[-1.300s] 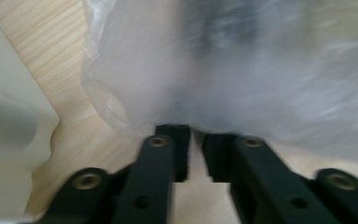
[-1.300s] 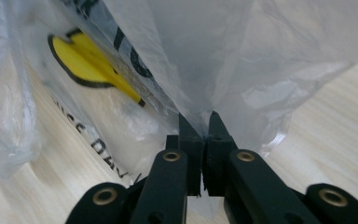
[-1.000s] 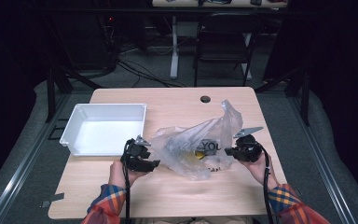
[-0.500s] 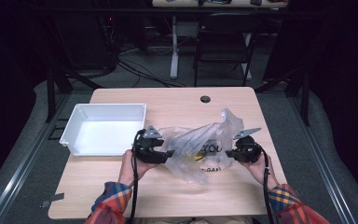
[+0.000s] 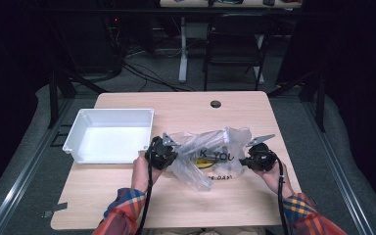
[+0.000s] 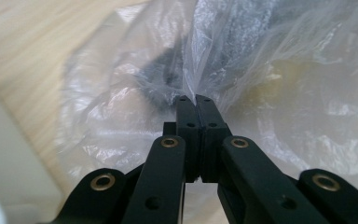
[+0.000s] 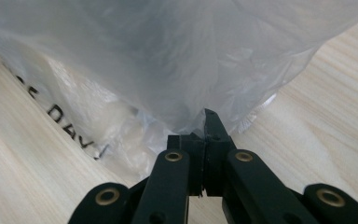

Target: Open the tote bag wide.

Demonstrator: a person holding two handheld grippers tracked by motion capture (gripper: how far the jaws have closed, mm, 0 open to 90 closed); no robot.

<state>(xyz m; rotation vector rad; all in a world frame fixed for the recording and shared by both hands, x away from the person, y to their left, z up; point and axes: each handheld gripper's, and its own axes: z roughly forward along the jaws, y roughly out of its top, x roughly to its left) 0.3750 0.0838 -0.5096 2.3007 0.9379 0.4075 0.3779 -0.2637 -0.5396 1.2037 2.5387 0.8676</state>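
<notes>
Gripping a clear plastic bag (image 5: 210, 157) at both ends, you hold it stretched low over the bench (image 5: 176, 205), just in front of your forearms. The left gripper (image 5: 162, 152) pinches the bag's left edge: its jaws have just been closing, and in the left gripper view they now stand together on a fold of the film (image 6: 200, 70), which rises straight ahead of the tips. The right gripper (image 5: 254, 159) mirrors it, jaws clamped on the bag's right edge, the film (image 7: 186, 60) bunching up and away from the tips in the right gripper view.

Between the two grips the bag's long axis runs left to right across the bench, roughly level with both hands, so neither hand is nearer than the other; each is already on it. The printed lettering (image 5: 214, 155) faces up toward you, and something dark and yellow sits inside near the middle, too blurred through the plastic to name. Which end is the bag's mouth cannot be told.

Just beyond the left gripper, close by the bag's left end, sits the white tray (image 5: 81, 128), lying with its long side parallel to the bag. Any move toward it likely goes leftward and away from you.
</notes>
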